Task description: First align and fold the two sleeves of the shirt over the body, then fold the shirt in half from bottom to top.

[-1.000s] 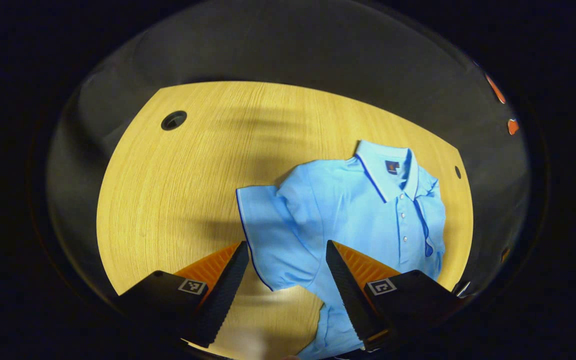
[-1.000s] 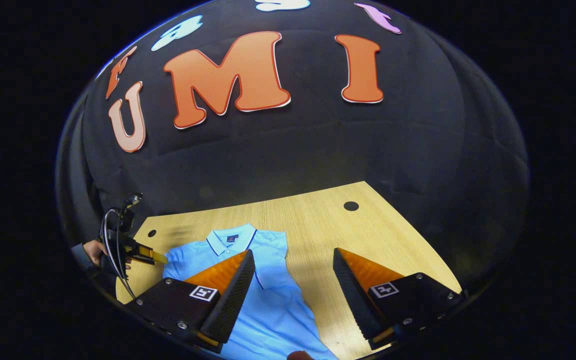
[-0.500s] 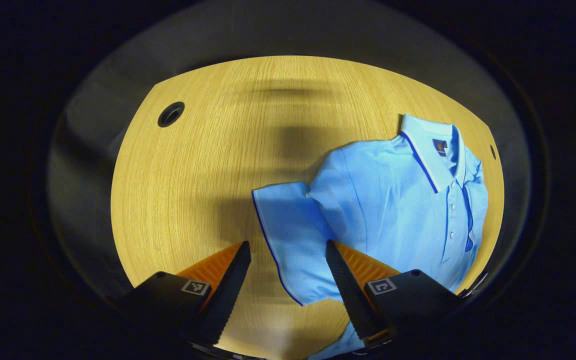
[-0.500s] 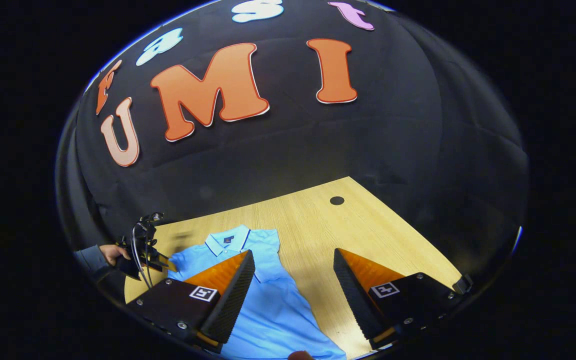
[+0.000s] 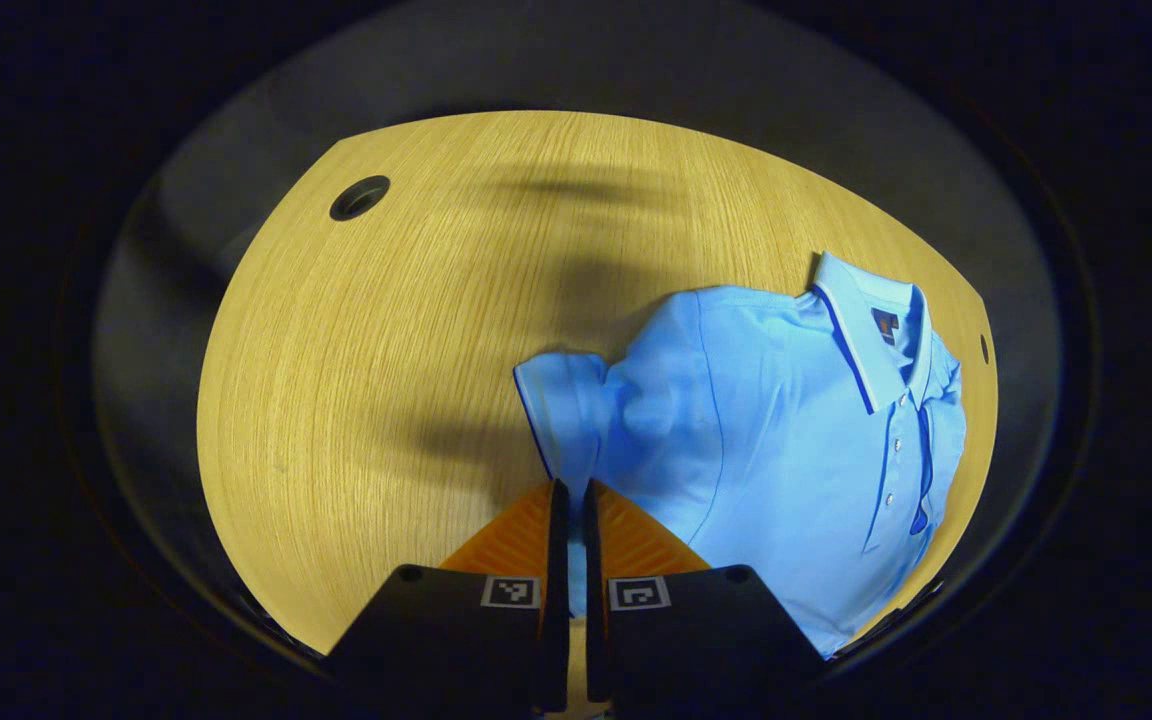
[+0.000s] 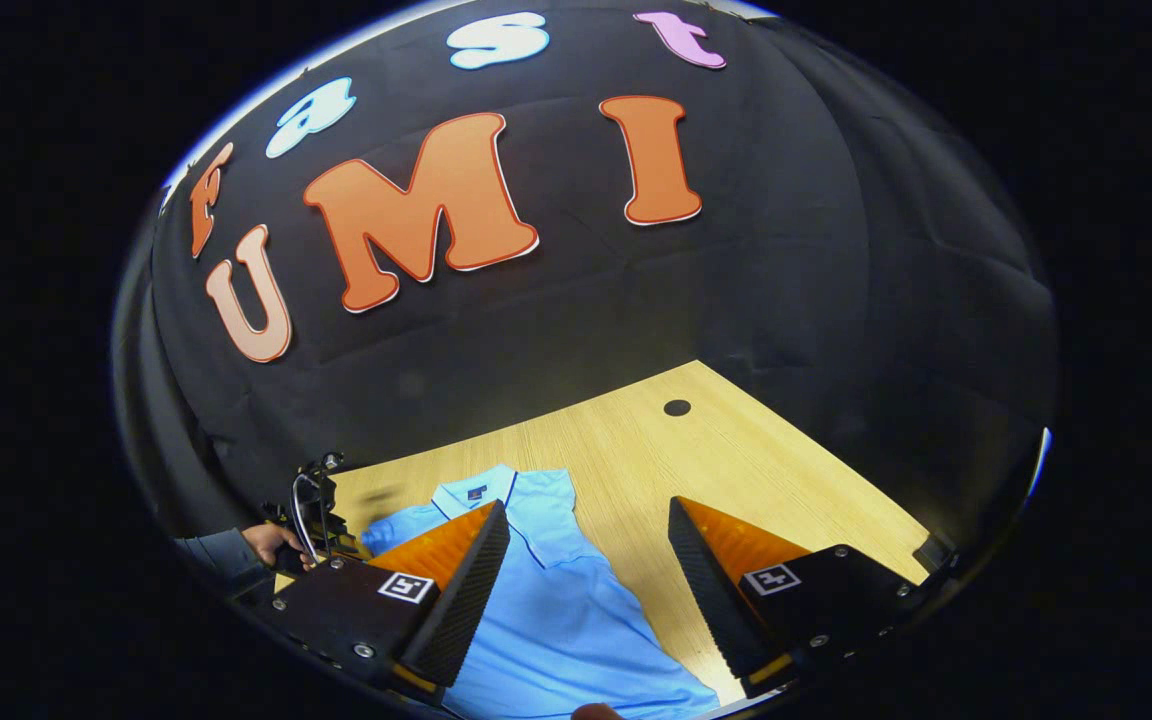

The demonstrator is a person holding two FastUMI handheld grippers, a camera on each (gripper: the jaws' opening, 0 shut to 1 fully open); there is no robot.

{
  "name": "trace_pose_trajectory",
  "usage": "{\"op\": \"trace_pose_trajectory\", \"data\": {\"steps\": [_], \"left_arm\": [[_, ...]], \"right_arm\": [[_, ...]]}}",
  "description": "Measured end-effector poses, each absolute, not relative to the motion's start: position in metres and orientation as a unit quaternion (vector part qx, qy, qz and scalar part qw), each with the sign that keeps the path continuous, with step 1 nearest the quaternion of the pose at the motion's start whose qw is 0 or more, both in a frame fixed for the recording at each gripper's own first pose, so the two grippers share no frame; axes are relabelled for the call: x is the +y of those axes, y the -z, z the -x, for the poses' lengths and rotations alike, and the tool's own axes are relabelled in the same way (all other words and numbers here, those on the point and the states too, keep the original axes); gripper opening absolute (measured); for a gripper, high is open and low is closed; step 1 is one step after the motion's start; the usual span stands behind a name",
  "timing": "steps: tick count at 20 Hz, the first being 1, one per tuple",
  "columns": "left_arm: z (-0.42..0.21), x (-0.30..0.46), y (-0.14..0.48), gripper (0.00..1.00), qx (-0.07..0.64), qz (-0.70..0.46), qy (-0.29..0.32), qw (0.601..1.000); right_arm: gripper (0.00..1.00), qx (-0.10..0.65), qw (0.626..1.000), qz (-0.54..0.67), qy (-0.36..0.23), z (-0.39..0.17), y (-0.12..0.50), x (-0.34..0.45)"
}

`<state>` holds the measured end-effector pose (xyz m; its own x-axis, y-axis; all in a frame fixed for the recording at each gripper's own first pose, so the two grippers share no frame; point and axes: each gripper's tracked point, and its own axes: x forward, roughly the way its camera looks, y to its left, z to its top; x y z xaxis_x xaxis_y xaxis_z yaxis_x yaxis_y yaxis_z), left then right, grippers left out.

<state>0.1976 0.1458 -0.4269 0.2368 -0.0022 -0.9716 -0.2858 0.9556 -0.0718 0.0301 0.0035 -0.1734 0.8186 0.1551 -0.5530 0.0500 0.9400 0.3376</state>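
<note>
Blue cloth of the shirt [image 5: 786, 440] on the bench [image 5: 386, 350] now bunches ahead of the left tongs [image 5: 569, 500], which have just clamped on its sleeve [image 5: 561, 400], ready to fold, while the right tongs [image 6: 581, 560] hang apart above its body.

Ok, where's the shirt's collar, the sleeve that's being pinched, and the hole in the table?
collar [image 5: 861, 335]: left gripper view, on its white band.
sleeve [image 5: 561, 400]: left gripper view, on its bunched cloth.
hole [image 5: 358, 197]: left gripper view, on its dark middle.
</note>
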Motion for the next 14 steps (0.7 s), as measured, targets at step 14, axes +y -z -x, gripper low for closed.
{"op": "trace_pose_trajectory", "data": {"steps": [14], "left_arm": [[-0.23,-0.006,0.36,0.32,0.538,0.09,0.102,0.832]], "right_arm": [[0.97,0.331,0.935,-0.104,-0.067,0.004,0.192,0.008]]}}
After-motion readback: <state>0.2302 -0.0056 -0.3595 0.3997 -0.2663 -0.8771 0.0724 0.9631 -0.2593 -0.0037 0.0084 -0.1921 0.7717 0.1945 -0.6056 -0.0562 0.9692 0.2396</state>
